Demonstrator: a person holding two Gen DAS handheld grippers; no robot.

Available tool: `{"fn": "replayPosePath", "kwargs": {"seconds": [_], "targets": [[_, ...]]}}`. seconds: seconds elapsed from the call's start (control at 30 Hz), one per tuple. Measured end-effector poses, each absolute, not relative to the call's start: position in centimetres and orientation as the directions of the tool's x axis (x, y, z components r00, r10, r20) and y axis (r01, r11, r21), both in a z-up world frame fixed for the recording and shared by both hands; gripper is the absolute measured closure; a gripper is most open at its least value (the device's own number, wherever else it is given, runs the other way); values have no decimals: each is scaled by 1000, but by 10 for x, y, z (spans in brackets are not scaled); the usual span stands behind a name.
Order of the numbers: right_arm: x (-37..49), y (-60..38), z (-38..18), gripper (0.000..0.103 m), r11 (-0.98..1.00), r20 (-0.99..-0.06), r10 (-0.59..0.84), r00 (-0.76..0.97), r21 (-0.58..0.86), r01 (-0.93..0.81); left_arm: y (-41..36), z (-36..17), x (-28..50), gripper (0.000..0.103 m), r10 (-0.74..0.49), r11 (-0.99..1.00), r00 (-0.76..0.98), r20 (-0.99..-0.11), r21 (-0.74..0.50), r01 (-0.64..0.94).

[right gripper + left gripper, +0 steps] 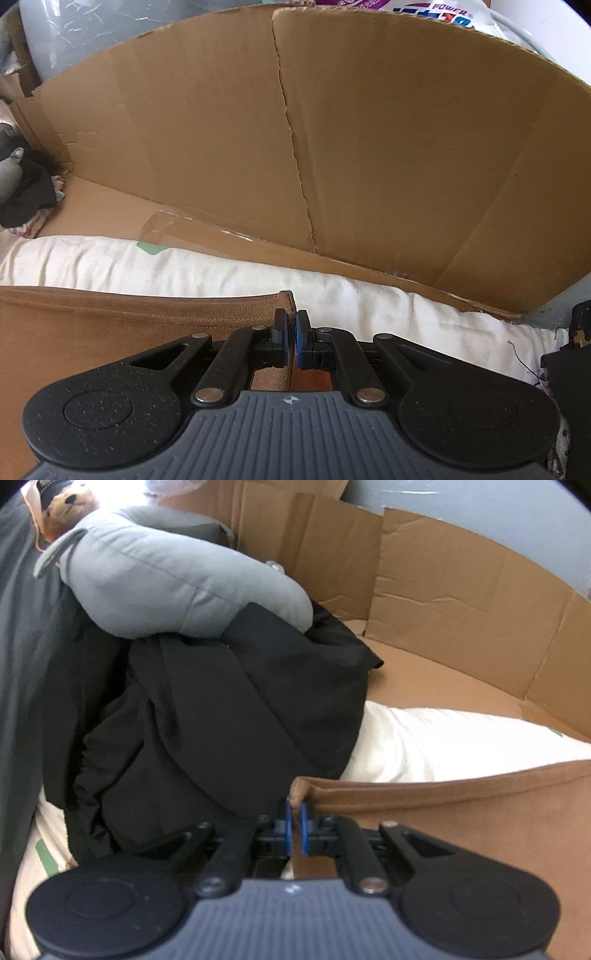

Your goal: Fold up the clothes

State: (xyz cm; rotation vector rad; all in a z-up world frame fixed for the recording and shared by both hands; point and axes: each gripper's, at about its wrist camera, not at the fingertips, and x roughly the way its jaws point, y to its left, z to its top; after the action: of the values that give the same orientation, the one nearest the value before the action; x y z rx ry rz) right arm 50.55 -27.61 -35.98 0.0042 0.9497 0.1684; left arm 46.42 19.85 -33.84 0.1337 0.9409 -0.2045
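Brown garment – corners pinched, lower part cut off

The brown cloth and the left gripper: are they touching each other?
Touching. The left wrist view shows the corner of the brown cloth pinched between the blue pads of the left gripper, with no gap visible.

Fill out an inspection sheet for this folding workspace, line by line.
Surface: white bedding, walled by flattened cardboard.
Job's things: brown garment, top edge stretched between both grippers.
Clutter: black clothes pile, grey plush toy, teddy bear.
Grippers: left gripper shut on garment's left corner; right gripper shut on its right corner.
Cables: nothing seen.
Surroundings: printed plastic bag behind cardboard.
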Motion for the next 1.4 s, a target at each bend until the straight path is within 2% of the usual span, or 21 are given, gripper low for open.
{"fn": "replayPosePath", "kwargs": {"seconds": [0.3, 0.47, 0.5, 0.53, 0.6, 0.93, 1.0, 1.07, 1.33, 1.4], "targets": [[515, -272, -369, 101, 991, -822, 104, 561, 35, -131, 190, -348, 478, 98, -92, 971, 567, -818, 52, 232], [515, -273, -380, 98, 994, -828, 33, 560, -30, -104, 190, -353, 479, 92, -104, 973, 552, -827, 31, 230], [511, -277, -378, 98, 994, -820, 54, 570, -9, -107, 193, -349, 476, 87, -114, 974, 552, -826, 15, 224], [506, -280, -375, 98, 994, -811, 73, 580, 10, -110, 196, -345, 472, 78, -121, 976, 553, -824, 4, 219], [496, -286, -369, 98, 992, -802, 91, 591, 20, -126, 203, -337, 461, 68, -122, 976, 557, -821, 2, 218], [427, -317, -344, 95, 984, -793, 176, 583, 132, -118, 246, -318, 381, 68, -167, 978, 520, -838, -71, 199], [411, -321, -341, 86, 984, -796, 180, 578, 138, -117, 254, -315, 361, 68, -167, 980, 516, -840, -84, 181], [396, -322, -340, 82, 983, -798, 182, 575, 130, -130, 260, -314, 341, 68, -163, 981, 515, -842, -83, 174], [333, -327, -330, 80, 980, -814, 195, 548, 148, -130, 271, -300, 288, 65, -135, 986, 504, -853, -68, 149], [321, -329, -327, 74, 981, -816, 193, 545, 151, -121, 274, -290, 283, 62, -129, 990, 517, -846, -85, 109]]}}
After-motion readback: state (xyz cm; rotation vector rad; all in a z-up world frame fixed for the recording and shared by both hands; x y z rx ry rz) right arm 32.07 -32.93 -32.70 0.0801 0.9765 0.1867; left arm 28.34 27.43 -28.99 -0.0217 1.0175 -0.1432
